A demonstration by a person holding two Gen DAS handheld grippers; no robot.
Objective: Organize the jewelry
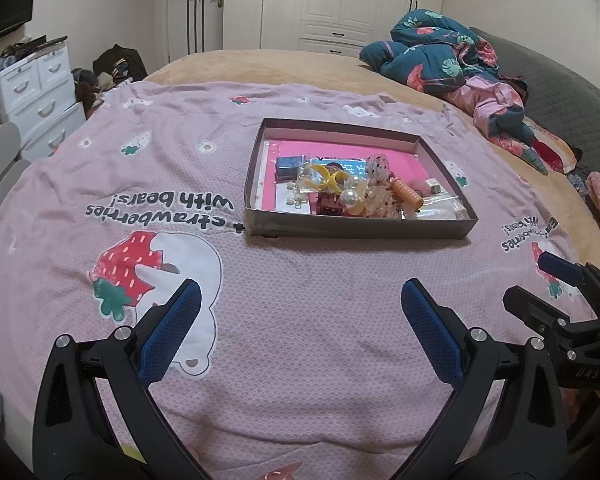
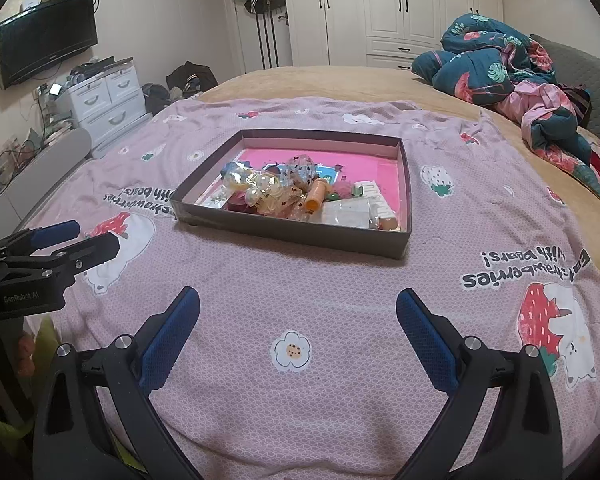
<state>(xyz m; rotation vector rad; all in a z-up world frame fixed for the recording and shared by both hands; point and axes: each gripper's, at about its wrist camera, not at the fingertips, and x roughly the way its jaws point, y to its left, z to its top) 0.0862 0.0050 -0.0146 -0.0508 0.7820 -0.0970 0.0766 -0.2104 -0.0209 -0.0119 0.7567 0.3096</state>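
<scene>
Now both my left gripper (image 1: 300,320) and right gripper (image 2: 298,320) gape empty; I approach the jewelry box (image 2: 300,236) ahead slowly, targeting one piece.

Bare pink strawberry-print blanket (image 2: 300,280) is lying between both open tongs and the shallow dark cardboard tray (image 2: 300,236), leaving a free approach across the bed. The tray's low walls are ringing the piled trinkets. A rumpled teal floral quilt (image 2: 496,68) is blocking the bed's far right corner.
</scene>
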